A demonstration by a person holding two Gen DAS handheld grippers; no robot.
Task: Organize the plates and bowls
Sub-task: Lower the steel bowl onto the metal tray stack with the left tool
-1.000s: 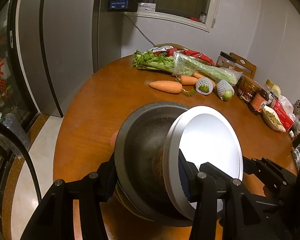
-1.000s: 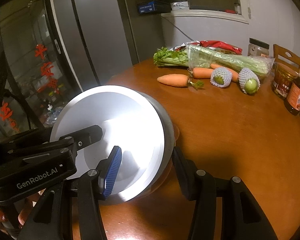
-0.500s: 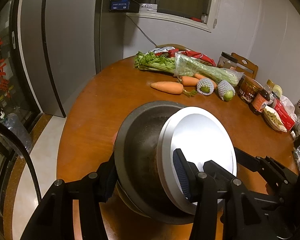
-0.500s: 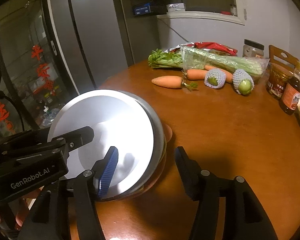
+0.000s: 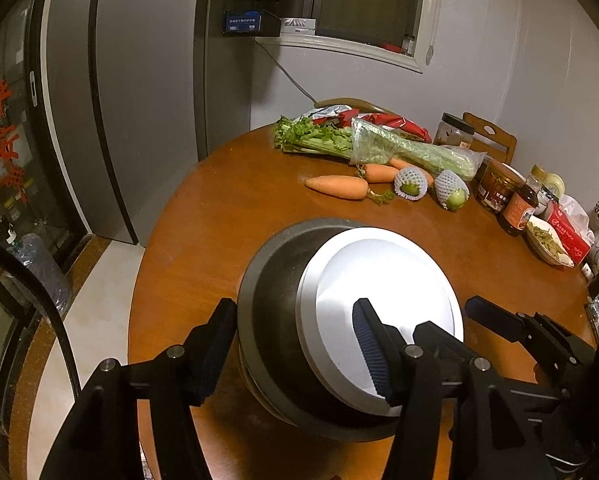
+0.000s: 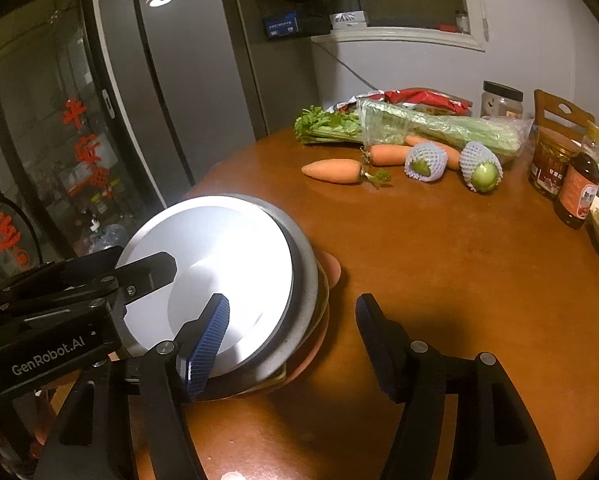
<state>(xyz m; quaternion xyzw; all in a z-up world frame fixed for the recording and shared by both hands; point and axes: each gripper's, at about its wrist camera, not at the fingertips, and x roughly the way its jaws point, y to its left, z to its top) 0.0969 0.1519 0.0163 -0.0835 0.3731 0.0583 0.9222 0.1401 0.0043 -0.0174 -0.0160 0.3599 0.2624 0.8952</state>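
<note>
With the left gripper (image 5: pixel 293 308) spread, brackets the dark bowl (image 5: pixel 271 312): one pad (image 5: pixel 215 344) just beside the bowl's outer wall, the other over the face of the silver plate (image 5: pixel 379 292). Has just been opening those jaws, with bowl and plate between them; cannot tell whether either pad touches. With the right gripper (image 6: pixel 292 300) likewise spread and just been opening, straddles the bowl's rim on its other side: one blue pad (image 6: pixel 209 336) over the silver plate, the other above bare bench (image 6: pixel 439 264). Pinches nothing with either one.

Shows the silver plate lying inside the dark bowl, its pale face catching the light. Shows the bowl resting on top of further dishes (image 6: pixel 319 344), a yellowish edge and an orange one peeking out beneath it, the whole stack standing on the round wooden bench near its front edge.

Beyond the bowl, well apart from it: two carrots (image 5: pixel 337 187), two green fruits in white foam netting (image 5: pixel 410 185), and behind those a bunch of celery in a clear bag (image 5: pixel 379 146). Off to the bowl's far right: jars (image 5: pixel 499 186) and a dark sauce bottle (image 5: pixel 517 210). To the bowl's far left, past the bench edge: a grey fridge (image 5: pixel 139 100).
</note>
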